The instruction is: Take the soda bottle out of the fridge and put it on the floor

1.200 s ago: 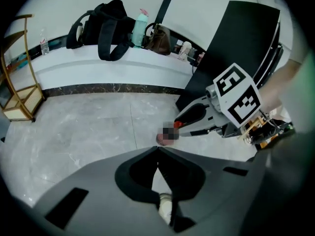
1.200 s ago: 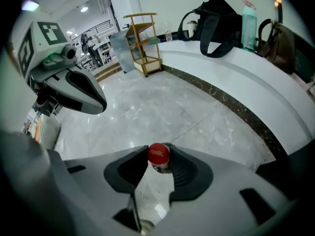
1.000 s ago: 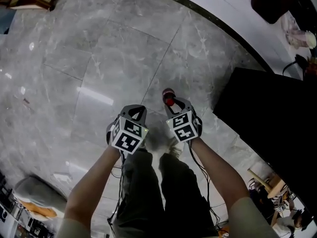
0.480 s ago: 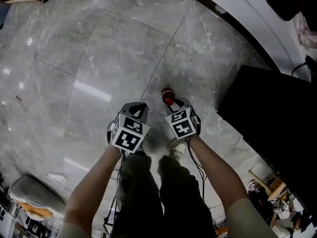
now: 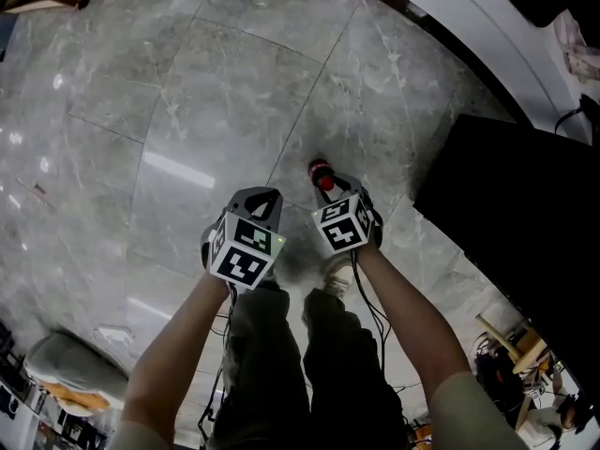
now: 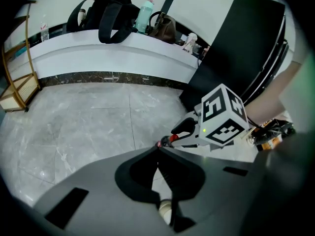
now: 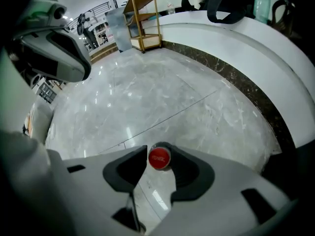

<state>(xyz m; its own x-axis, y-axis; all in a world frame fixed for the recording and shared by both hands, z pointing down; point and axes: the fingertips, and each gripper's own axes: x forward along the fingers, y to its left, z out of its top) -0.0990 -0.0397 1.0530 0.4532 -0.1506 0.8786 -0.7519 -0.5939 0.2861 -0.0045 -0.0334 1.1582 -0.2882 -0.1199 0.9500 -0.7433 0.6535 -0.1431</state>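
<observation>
Not much moved over the last second — the main thing is the right gripper [image 7: 158, 150] loosening up. Its jaws are opening with the soda bottle [image 7: 159, 159] between them, the red cap close against one jaw and a sliver of gap at the other. That gripper's marker cube [image 5: 342, 225] has also twisted a touch compared with a second ago — the top face sits at a slightly different angle behind the jaws.

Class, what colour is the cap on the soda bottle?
Red. The soda bottle's cap shows best in the right gripper view.
</observation>
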